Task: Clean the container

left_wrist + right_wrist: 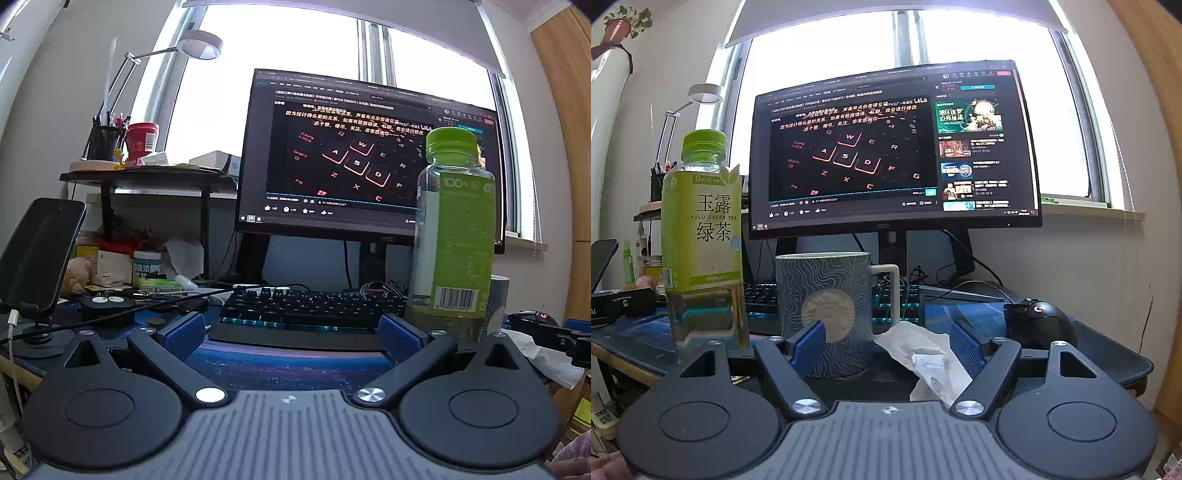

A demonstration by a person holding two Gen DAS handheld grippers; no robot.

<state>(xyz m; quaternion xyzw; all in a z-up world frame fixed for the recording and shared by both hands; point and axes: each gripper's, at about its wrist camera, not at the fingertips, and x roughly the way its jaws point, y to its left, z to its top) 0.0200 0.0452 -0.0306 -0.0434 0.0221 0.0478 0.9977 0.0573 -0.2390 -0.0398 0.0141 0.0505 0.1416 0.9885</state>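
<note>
While the right gripper [888, 345] is hovering wide open and holding nothing, the mug [827, 299] is standing just ahead, nearer its left finger, with crumpled tissue [923, 360] lying between the fingers. The left gripper [293, 334] is gaping empty too, the green tea bottle [454, 236] rising just beyond its right finger.

The left gripper [291, 334] hovers low over the desk mat [288, 363], jaws wide apart and empty. Ahead lie the keyboard [310, 314] and monitor [369, 158]. A green-labelled bottle [456, 236] stands just beyond the right finger, with what may be a mug [498, 299] behind it.
</note>
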